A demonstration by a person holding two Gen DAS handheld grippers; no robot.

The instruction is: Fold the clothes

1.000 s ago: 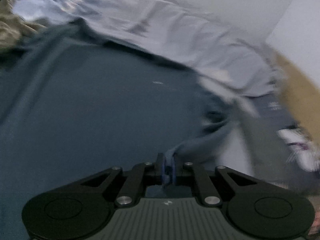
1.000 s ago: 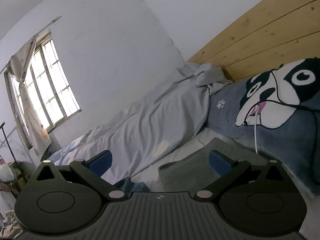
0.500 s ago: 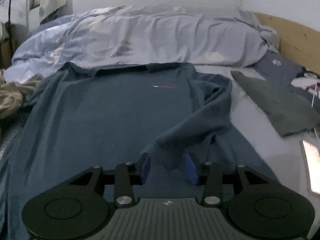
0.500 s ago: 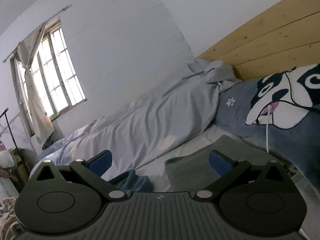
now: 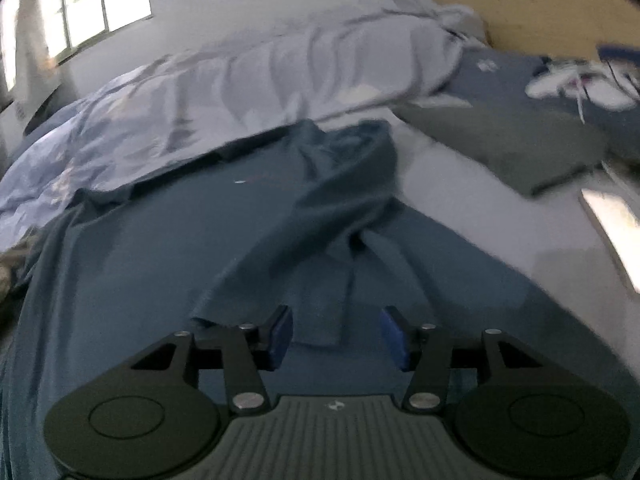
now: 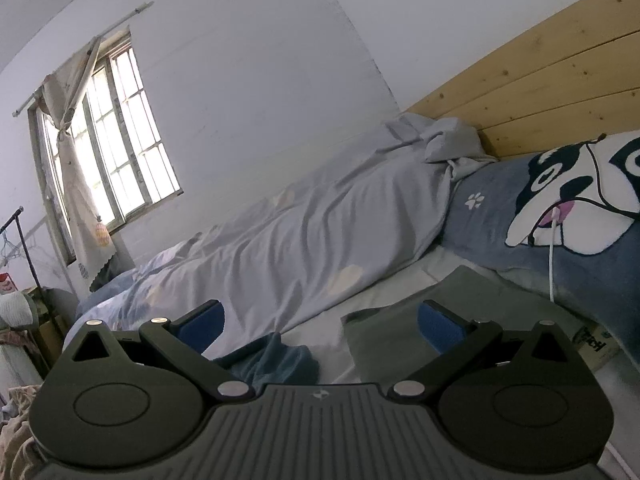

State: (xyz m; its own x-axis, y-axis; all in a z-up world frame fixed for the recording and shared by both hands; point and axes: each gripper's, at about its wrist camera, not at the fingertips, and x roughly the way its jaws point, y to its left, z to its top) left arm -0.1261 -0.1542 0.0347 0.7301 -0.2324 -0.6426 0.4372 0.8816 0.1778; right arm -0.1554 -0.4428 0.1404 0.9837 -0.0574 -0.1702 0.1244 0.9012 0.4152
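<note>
While the blue shirt (image 5: 168, 248) lies spread flat on the bed (image 5: 480, 200), its sleeve (image 5: 320, 216) is folded inward across the shirt's front, the cuff end lying between the fingers of the left gripper (image 5: 336, 336). Those fingers are opening — the blue pads stand clear on either side of the cuff and do not press it. Beyond the shirt's collar, a pale grey duvet (image 5: 280, 76) is bunched along the wall. To the right of the shirt a grey-green garment (image 5: 508, 148) lies flat, just short of a dog-print pillow (image 6: 568, 208). Well apart from the shirt, the right gripper (image 6: 320, 324) hangs with its fingers spread wide and nothing between them — only a corner of the shirt shows below it.
</note>
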